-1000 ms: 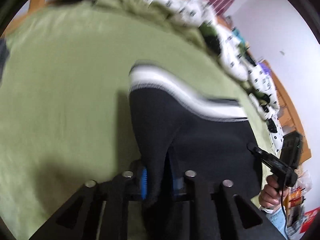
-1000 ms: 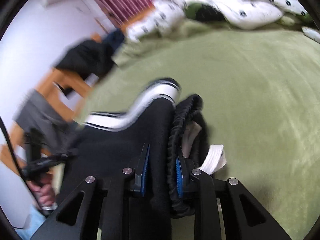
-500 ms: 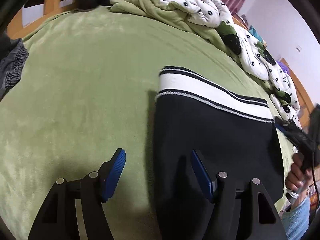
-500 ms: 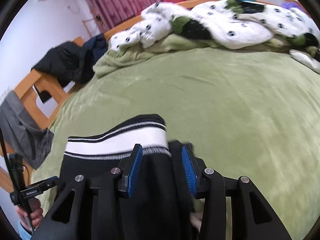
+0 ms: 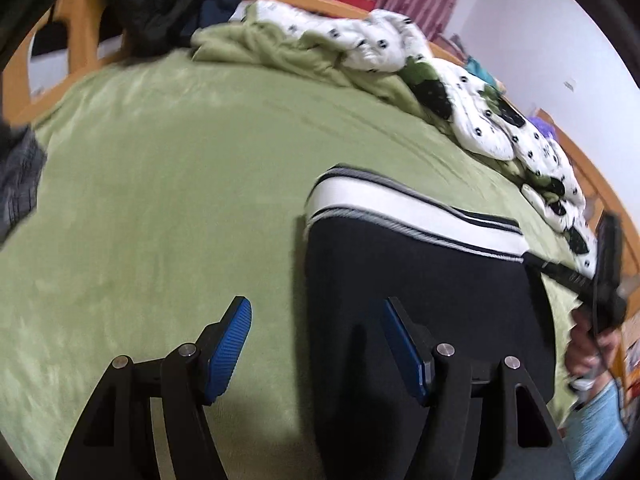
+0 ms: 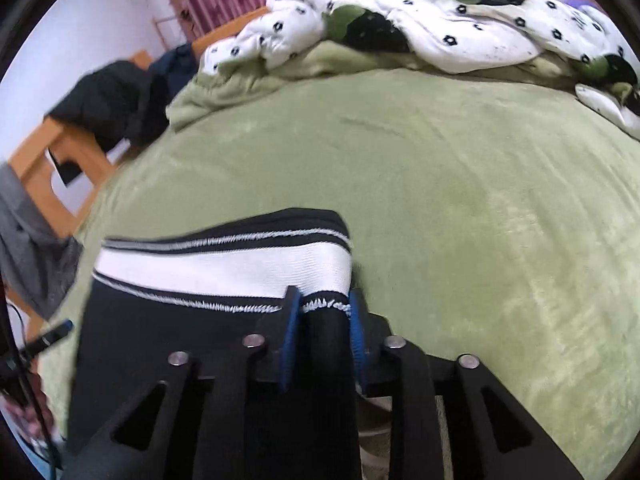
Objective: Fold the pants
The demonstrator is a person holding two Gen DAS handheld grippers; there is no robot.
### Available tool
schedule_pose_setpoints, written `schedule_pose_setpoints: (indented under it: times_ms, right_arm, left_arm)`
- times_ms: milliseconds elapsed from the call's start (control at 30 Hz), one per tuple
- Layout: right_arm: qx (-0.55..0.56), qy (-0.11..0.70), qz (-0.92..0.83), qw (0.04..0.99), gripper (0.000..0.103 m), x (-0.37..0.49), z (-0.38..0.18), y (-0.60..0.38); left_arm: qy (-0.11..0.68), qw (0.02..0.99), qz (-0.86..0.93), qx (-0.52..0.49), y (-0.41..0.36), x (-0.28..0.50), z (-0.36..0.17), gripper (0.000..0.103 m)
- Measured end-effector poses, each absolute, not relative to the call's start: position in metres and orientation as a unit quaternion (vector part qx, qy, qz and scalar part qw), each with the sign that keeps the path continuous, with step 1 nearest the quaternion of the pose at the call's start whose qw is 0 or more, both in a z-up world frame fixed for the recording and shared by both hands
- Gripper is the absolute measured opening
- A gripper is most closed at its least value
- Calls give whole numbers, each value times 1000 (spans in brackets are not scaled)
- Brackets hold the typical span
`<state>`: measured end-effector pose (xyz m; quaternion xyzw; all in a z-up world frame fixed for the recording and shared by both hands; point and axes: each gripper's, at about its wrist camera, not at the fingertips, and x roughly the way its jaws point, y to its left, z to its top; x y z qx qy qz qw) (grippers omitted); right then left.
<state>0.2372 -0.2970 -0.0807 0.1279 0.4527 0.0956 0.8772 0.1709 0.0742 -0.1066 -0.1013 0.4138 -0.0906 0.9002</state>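
On green blanket: pants folded, striped band far.

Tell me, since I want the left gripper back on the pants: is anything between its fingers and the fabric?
Nothing visible. The left gripper stands open over the black pants' edge on the green blanket; the right gripper pinches their other side.

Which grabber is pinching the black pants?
The right gripper: its blue pads squeeze the pants edge. The left gripper is open, holding nothing.
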Motion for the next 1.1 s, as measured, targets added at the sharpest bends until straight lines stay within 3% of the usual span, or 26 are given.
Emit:
schedule_pose_setpoints:
  times_ms: [200, 367, 1100]
  right_arm:
    - [91, 372, 146, 912, 26, 231, -33, -253]
    - [35, 435, 107, 893, 23, 266, -101, -234]
    - [19, 417, 81, 905, 22, 243, -95, -236]
  left_arm:
    - [383, 910, -134, -80, 33, 217, -81, 65]
    - [420, 902, -96, -27, 9, 267, -125, 62]
    - [427, 900, -90, -26, 16, 241, -133, 66]
